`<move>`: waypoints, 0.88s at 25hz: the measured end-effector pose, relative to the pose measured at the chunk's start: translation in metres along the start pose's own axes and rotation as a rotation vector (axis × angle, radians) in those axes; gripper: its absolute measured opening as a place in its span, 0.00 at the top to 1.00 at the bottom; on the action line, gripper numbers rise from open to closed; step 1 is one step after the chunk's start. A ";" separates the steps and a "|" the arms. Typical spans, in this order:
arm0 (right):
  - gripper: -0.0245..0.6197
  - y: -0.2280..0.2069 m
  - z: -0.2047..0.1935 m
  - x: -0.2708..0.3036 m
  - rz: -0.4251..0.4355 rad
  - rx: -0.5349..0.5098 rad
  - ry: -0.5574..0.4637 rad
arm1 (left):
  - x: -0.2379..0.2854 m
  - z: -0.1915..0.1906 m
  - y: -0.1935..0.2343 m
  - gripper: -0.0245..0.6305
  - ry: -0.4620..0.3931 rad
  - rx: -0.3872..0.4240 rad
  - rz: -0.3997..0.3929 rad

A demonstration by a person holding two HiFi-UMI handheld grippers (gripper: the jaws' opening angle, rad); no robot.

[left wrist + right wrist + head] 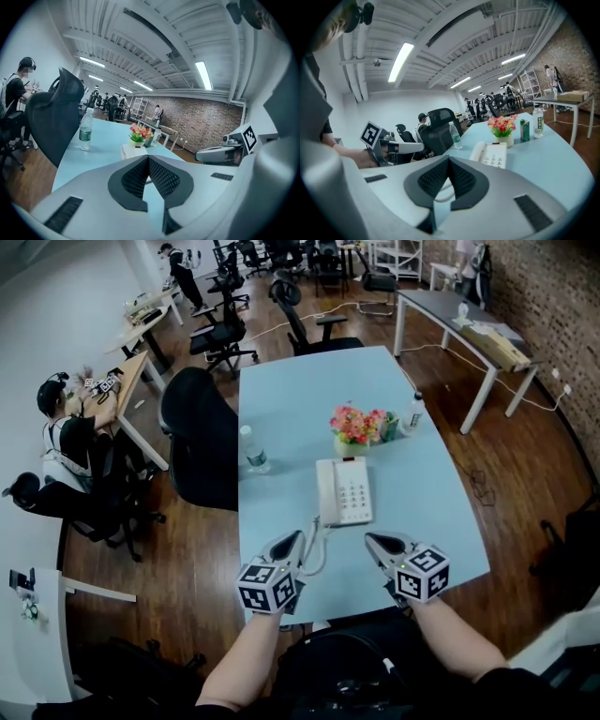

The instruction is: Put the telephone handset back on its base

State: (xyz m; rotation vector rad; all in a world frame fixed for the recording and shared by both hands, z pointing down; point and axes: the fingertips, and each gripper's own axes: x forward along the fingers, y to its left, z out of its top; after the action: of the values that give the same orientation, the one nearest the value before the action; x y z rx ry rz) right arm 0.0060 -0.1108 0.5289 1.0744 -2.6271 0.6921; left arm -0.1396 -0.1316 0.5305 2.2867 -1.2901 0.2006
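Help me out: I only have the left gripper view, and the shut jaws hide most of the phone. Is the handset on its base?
Observer: Yes. In the head view the handset lies in its cradle, along the base on the person's left side.
Reviewer: Is the right gripper holding anything?
Observer: No. Its own view shows the right gripper shut, with nothing between the jaws.
Reviewer: Where is the cord?
Observer: The cord loops from the base's near end toward the person, just right of the left gripper. I can't tell whether they touch.
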 end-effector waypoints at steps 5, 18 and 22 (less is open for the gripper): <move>0.93 0.005 -0.014 -0.009 -0.017 0.022 0.007 | -0.031 -0.016 0.005 0.96 -0.013 -0.033 0.007; 0.94 0.026 -0.037 -0.019 -0.048 -0.042 0.036 | -0.078 -0.040 -0.002 0.96 -0.030 -0.026 0.006; 0.94 0.034 -0.040 -0.020 -0.049 -0.083 0.034 | -0.084 -0.044 -0.001 0.96 -0.029 -0.025 0.008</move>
State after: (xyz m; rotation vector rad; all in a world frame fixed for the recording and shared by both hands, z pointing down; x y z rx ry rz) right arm -0.0026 -0.0576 0.5451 1.0888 -2.5674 0.5810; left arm -0.1790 -0.0456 0.5373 2.2718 -1.3092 0.1538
